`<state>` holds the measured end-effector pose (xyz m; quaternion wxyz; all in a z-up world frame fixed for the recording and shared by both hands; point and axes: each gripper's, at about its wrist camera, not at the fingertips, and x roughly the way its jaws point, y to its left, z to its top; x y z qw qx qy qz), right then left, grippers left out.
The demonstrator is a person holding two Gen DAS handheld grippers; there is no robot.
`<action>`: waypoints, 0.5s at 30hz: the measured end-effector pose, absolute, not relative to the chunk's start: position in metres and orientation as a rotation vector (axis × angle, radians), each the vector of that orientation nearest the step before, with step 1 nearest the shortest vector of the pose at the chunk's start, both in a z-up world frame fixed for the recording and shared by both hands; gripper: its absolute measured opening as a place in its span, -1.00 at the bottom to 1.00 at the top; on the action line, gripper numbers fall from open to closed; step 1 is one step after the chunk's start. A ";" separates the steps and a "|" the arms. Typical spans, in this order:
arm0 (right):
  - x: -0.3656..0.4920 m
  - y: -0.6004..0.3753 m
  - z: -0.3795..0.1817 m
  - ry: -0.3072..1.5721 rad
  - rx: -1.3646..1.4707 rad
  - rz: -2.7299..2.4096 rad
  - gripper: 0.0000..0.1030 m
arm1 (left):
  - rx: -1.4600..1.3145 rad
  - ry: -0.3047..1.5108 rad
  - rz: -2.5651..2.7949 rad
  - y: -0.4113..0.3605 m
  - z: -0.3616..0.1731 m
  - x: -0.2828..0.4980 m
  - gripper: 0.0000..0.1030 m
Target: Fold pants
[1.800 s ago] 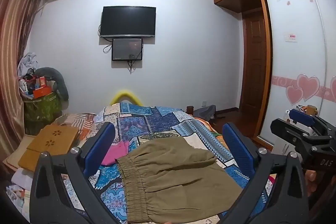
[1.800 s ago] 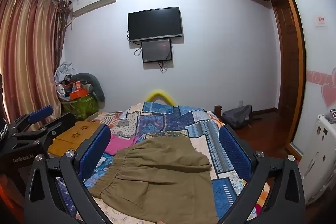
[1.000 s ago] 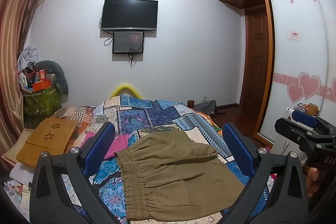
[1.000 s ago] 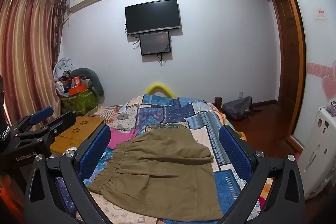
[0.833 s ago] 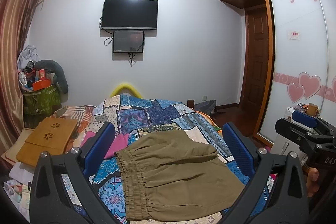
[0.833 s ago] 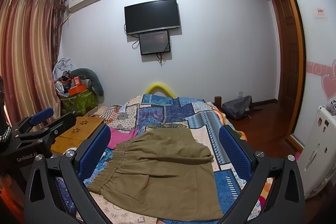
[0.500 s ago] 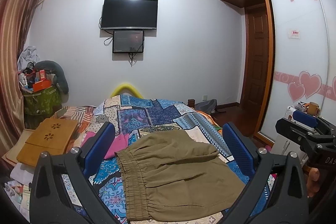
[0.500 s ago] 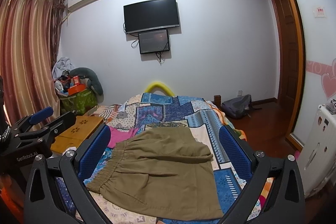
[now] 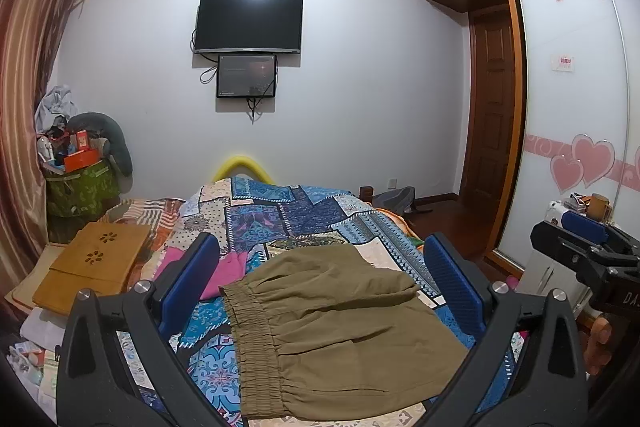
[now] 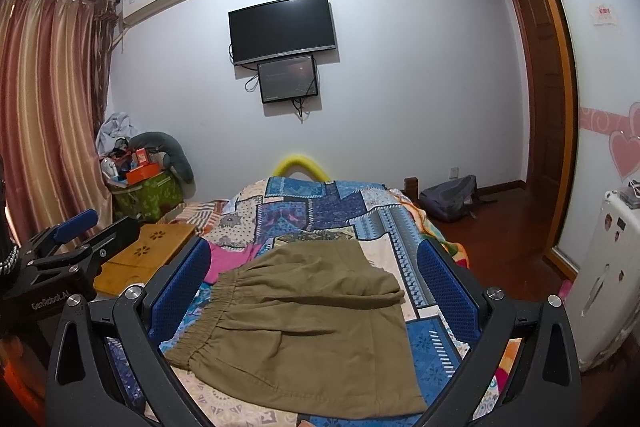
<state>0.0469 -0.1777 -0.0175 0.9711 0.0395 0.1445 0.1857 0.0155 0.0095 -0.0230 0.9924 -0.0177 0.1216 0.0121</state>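
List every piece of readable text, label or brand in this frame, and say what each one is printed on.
"GenRobot.AI": white lettering on the body of the black left gripper, seen in the right wrist view.
"DAS": cut-off white letters on the black right gripper, seen in the left wrist view.
Pink script on the white heart-patterned wardrobe door: too small to read.
Small red-and-white sticker on that door: blurred, unreadable.

Dim cool indoor light, fisheye-warped vignetted edges
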 end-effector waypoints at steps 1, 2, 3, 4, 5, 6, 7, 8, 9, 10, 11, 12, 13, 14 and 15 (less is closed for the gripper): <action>0.047 -0.178 -0.018 0.292 0.081 0.375 0.99 | -0.034 0.244 0.025 0.009 -0.023 0.016 1.00; 0.047 -0.178 -0.017 0.291 0.080 0.374 0.99 | -0.032 0.243 0.026 0.009 -0.023 0.016 1.00; 0.047 -0.178 -0.018 0.291 0.080 0.373 0.99 | -0.032 0.243 0.027 0.008 -0.023 0.016 1.00; 0.046 -0.178 -0.018 0.289 0.079 0.373 0.99 | -0.032 0.243 0.027 0.008 -0.022 0.016 1.00; 0.046 -0.178 -0.018 0.289 0.079 0.372 0.99 | -0.032 0.242 0.027 0.008 -0.022 0.016 1.00; 0.046 -0.178 -0.018 0.289 0.080 0.372 0.99 | -0.032 0.242 0.027 0.008 -0.022 0.016 1.00; 0.046 -0.178 -0.018 0.290 0.080 0.372 0.99 | -0.032 0.241 0.028 0.008 -0.022 0.016 1.00; 0.046 -0.178 -0.018 0.290 0.080 0.372 0.99 | -0.031 0.240 0.028 0.008 -0.022 0.016 1.00; 0.046 -0.178 -0.018 0.290 0.080 0.372 0.99 | -0.031 0.240 0.028 0.008 -0.022 0.016 1.00; 0.046 -0.178 -0.018 0.290 0.080 0.372 0.99 | -0.030 0.240 0.028 0.008 -0.022 0.016 1.00; 0.046 -0.178 -0.017 0.289 0.080 0.371 0.99 | -0.029 0.240 0.028 0.008 -0.022 0.016 1.00; 0.046 -0.178 -0.017 0.290 0.080 0.372 0.99 | -0.028 0.239 0.029 0.008 -0.021 0.016 1.00; 0.046 -0.178 -0.017 0.290 0.080 0.373 0.99 | -0.027 0.239 0.029 0.008 -0.021 0.016 1.00; 0.046 -0.178 -0.018 0.290 0.080 0.372 0.99 | -0.026 0.238 0.029 0.008 -0.021 0.016 1.00; 0.046 -0.178 -0.018 0.289 0.080 0.372 0.99 | -0.026 0.238 0.029 0.008 -0.020 0.016 1.00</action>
